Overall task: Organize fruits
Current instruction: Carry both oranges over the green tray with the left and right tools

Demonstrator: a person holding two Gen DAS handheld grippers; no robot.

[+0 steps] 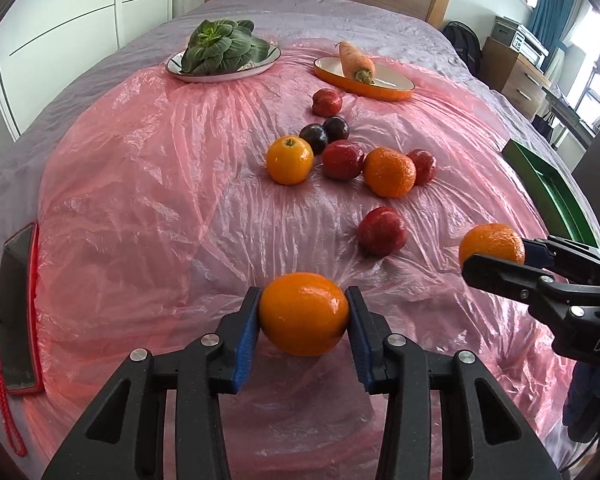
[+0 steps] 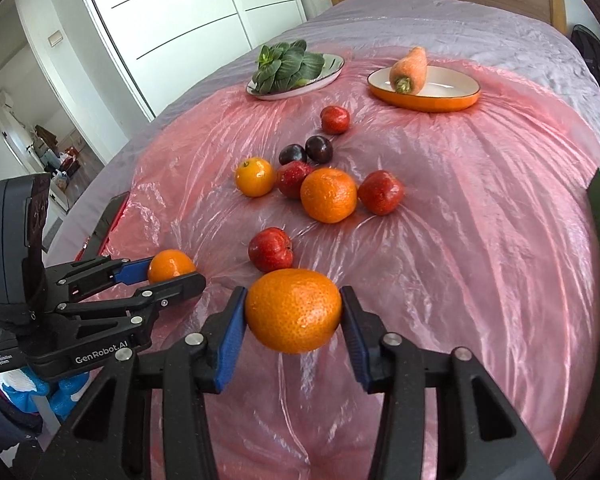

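I hold two handheld grippers over a bed covered with a pink plastic sheet (image 1: 140, 184). My left gripper (image 1: 303, 314) has its jaws pinching a smooth orange (image 1: 303, 312), the blue pads pressed on either side of the fruit, which hangs just above the sheet. My right gripper (image 2: 294, 310) has its jaws pinching a dimpled mandarin (image 2: 294, 308) in the same way, also clear of the sheet. Each gripper shows in the other's view, off to the side, with its fruit between its fingers.

Farther up the bed lies a loose cluster of fruit: a second smooth orange (image 1: 289, 160), a second mandarin (image 1: 390, 172), two red fruits beside them, and two dark plums (image 1: 324, 133) touching each other. One red fruit (image 1: 382, 231) sits alone, nearer to me, and another (image 1: 327, 102) lies beyond the cluster.

At the far end, a white plate (image 1: 180, 70) carries a leafy green vegetable (image 1: 220, 46), and an orange oval dish (image 1: 388, 90) carries a carrot (image 1: 356, 62). A green tray (image 1: 548, 188) sits at the right edge of the bed, a red-cased phone (image 1: 16, 312) at the left.
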